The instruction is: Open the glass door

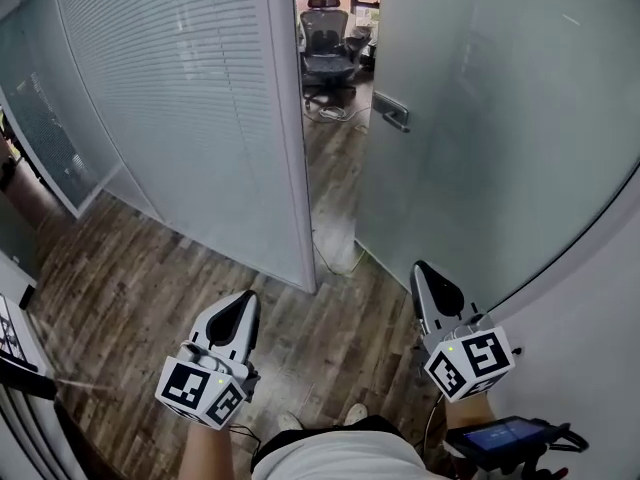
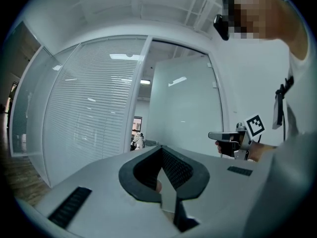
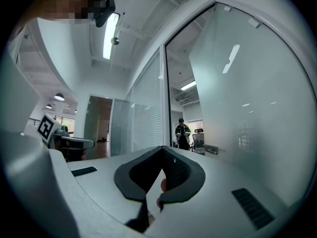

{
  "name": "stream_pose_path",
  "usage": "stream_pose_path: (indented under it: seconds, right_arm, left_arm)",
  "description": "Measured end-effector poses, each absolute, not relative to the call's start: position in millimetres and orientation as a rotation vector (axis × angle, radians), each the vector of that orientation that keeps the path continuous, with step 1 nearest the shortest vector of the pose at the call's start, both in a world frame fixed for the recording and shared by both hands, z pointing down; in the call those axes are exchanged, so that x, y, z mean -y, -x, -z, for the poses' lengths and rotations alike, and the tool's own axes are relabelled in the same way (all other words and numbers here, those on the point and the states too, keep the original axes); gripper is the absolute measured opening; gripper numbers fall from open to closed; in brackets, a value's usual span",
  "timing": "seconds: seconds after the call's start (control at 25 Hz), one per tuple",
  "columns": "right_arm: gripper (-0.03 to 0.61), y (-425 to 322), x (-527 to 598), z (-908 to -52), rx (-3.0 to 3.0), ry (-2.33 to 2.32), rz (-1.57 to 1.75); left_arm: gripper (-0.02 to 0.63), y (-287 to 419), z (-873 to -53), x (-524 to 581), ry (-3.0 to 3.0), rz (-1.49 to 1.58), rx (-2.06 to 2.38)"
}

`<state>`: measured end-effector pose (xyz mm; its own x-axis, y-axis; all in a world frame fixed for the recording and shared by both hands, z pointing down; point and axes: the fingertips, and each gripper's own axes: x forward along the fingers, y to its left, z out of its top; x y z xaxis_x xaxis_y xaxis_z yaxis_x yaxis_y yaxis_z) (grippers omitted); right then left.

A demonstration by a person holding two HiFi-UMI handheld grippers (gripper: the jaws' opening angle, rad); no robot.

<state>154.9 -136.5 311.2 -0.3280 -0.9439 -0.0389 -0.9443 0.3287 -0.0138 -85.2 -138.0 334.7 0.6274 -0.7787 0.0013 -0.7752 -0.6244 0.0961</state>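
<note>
No word, brand or number can be read anywhere. The only printed signs are black-and-white square markers, coded patterns and not letters. In the head view they stand on the faces of the left cube [image 1: 200, 390], at the back of the left tongs [image 1: 244, 300], and of the right cube [image 1: 470, 360], behind the right tongs [image 1: 422, 270]. One such marker on the right cube also shows in the left gripper view [image 2: 255, 125], and one on the left cube in the right gripper view [image 3: 45, 128]. A small screen [image 1: 505, 435] at the head view's lower right glows bluish, its content too small to read.
</note>
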Motion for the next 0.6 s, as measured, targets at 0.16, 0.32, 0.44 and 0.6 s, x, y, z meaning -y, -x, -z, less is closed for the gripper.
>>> stream_pose_path:
  seconds: [0.16, 0.32, 0.44, 0.6]
  right_arm:
    - [0.000, -132.2, 145.1, -296.7, -2.544, 1.814, -0.034]
    - [0.001, -128.4, 156.1, -285.4, -2.552, 1.830, -0.036]
    - [0.001, -123.3, 156.5, -285.0, -2.547, 1.840, -0.033]
    - [0.001, -113.4, 158.5, -282.9, -2.553, 1.850, -0.030]
  left_arm:
    - [-0.006, 104.1, -323.3, 153.3, -2.749, 0.092, 1.292]
    - [-0.006, 106.3, -312.2, 164.6, -2.756, 0.099, 1.270]
    - [-0.006, 112.1, -312.0, 165.0, -2.758, 0.096, 1.266]
    - [-0.006, 122.6, -309.0, 166.9, -2.764, 0.085, 1.275]
